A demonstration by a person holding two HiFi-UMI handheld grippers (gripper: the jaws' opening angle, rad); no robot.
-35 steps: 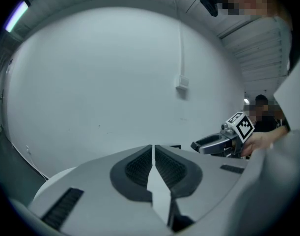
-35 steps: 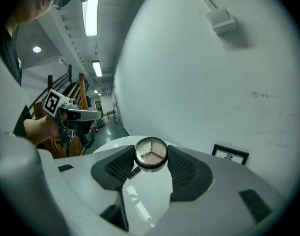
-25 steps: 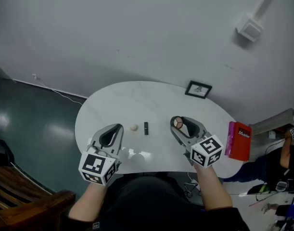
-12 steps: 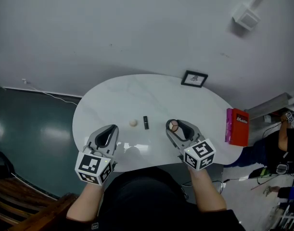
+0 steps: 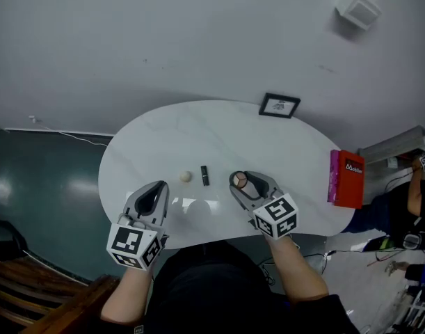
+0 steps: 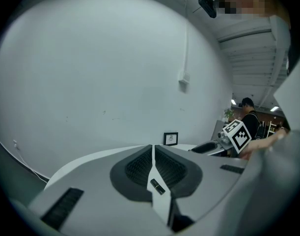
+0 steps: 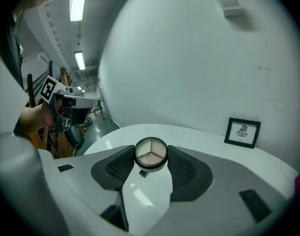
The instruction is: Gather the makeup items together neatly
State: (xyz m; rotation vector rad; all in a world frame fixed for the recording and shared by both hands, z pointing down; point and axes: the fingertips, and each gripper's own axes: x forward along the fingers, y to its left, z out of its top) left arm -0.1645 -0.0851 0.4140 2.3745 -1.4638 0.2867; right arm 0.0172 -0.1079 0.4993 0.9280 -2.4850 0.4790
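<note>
A black lipstick tube (image 5: 204,175) and a small beige ball (image 5: 186,176) lie side by side on the white oval table (image 5: 198,134). My right gripper (image 5: 240,181) is shut on a round compact (image 5: 239,180) with beige powder sections, just right of the lipstick. In the right gripper view the compact (image 7: 150,154) sits between the pads, and the lipstick (image 7: 143,173) shows beneath it. My left gripper (image 5: 158,188) is shut and empty near the front edge, left of the ball. Its jaws (image 6: 153,149) meet, and the lipstick (image 6: 157,187) shows below them.
A small black picture frame (image 5: 279,106) stands at the table's far edge. A red box (image 5: 346,179) stands at the right end. A wooden chair (image 5: 38,284) is at the lower left, and a person sits beyond the table's right end.
Both grippers have sunk toward the table. The right one has carried the compact left, closer to the lipstick. Both sets of jaws look unchanged.
</note>
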